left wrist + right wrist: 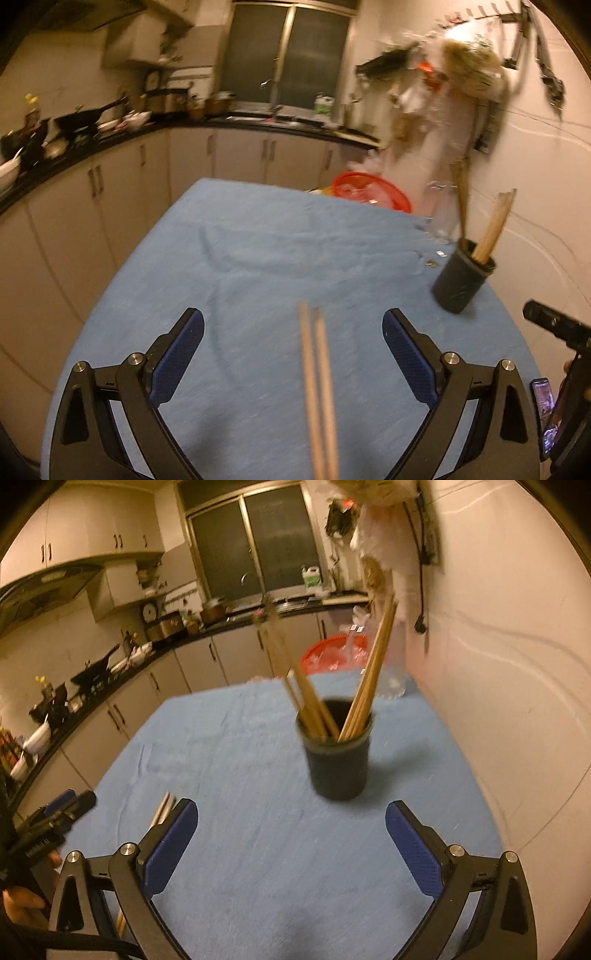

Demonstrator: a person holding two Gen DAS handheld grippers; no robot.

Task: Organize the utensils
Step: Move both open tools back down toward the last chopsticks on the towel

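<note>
A black cylindrical holder stands upright on the blue tablecloth with several wooden chopsticks leaning out of it. My right gripper is open and empty, a little short of the holder. A loose pair of chopsticks lies on the cloth, between the wide-open jaws of my left gripper, whose pads do not touch them. The same pair shows at the left in the right wrist view. From the left wrist, the holder is far right.
A red basin and a clear bottle sit past the table's far edge. The wall runs close along the right side. Cluttered kitchen counters line the left and back. A phone is at lower right.
</note>
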